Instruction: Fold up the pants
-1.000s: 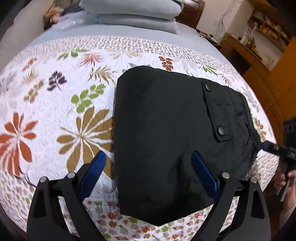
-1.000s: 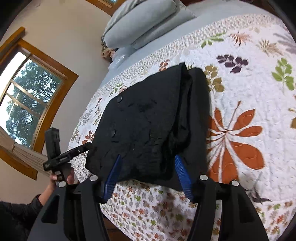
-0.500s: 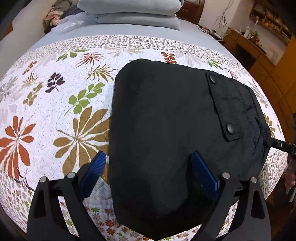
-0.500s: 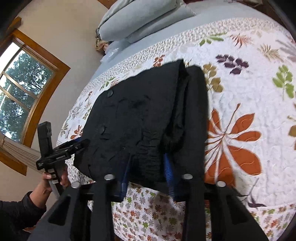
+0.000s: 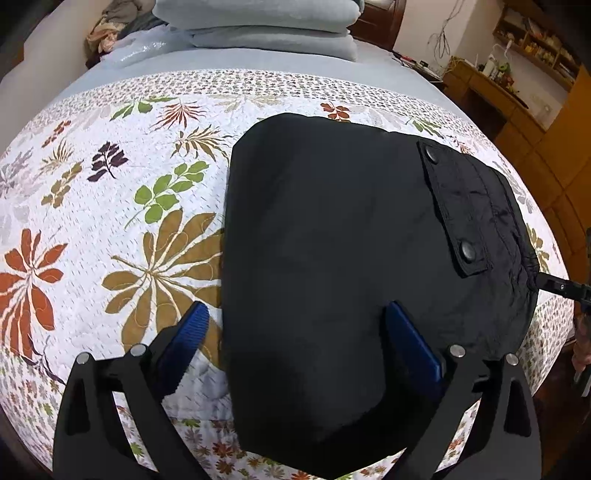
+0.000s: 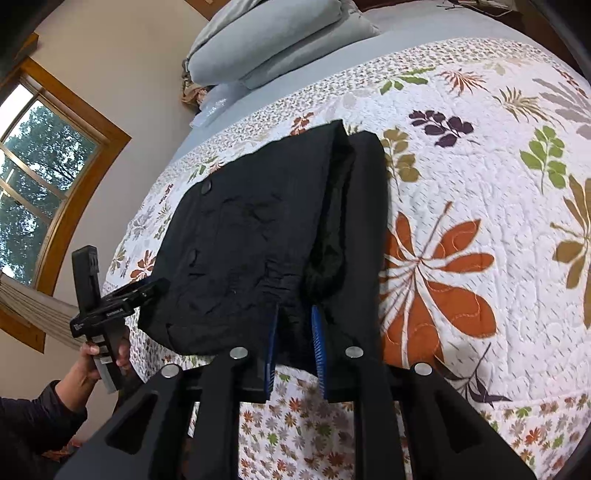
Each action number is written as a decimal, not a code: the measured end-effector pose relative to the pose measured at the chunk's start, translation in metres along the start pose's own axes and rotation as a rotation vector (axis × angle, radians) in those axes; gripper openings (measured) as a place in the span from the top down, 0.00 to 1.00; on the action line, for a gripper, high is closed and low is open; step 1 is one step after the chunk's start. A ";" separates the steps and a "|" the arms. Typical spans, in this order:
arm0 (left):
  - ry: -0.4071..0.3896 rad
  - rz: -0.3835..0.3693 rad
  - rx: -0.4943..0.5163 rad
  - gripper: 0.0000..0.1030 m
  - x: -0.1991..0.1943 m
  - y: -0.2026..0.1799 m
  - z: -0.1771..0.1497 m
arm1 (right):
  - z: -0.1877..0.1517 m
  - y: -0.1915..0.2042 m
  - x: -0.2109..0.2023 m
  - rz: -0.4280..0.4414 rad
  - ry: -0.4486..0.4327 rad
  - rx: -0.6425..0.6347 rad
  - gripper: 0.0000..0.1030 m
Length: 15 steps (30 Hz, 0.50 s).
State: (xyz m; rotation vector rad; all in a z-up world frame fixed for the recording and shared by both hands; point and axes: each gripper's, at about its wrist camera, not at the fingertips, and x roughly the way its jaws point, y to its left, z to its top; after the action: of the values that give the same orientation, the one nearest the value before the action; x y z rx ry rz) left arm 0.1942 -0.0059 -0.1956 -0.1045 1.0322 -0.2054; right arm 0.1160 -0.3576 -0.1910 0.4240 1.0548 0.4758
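The black pants (image 5: 332, 258) lie folded on the floral quilt (image 5: 110, 221), with a snap pocket flap at the right. My left gripper (image 5: 295, 328) is open, its blue pads astride the near part of the folded pants. In the right wrist view the pants (image 6: 251, 240) lie near the bed's edge. My right gripper (image 6: 295, 325) is shut on the waistband edge of the pants there. The left gripper also shows in the right wrist view (image 6: 155, 288), touching the pants' left edge. The right gripper's tip shows in the left wrist view (image 5: 554, 286) at the waistband.
Grey pillows (image 5: 266, 22) are stacked at the head of the bed. A window (image 6: 33, 177) is left of the bed. Wooden cabinets and a cluttered desk (image 5: 517, 85) stand beyond the bed's right side. The bed's edge runs just below the pants.
My right gripper has closed from open onto the pants' waistband edge. My left gripper has moved closer over the pants and stayed open.
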 end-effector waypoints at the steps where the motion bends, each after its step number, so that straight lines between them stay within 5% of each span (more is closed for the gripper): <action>1: -0.001 0.000 0.004 0.05 0.000 0.000 0.000 | 0.000 -0.001 0.000 -0.001 0.000 0.001 0.82; 15: -0.021 0.028 0.010 0.06 -0.009 -0.003 -0.001 | 0.002 0.005 0.002 -0.051 0.006 -0.025 0.82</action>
State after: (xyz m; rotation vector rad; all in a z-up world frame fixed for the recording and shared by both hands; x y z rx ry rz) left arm 0.1888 -0.0071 -0.1883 -0.0832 1.0110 -0.1834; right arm 0.1175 -0.3529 -0.1891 0.3729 1.0618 0.4443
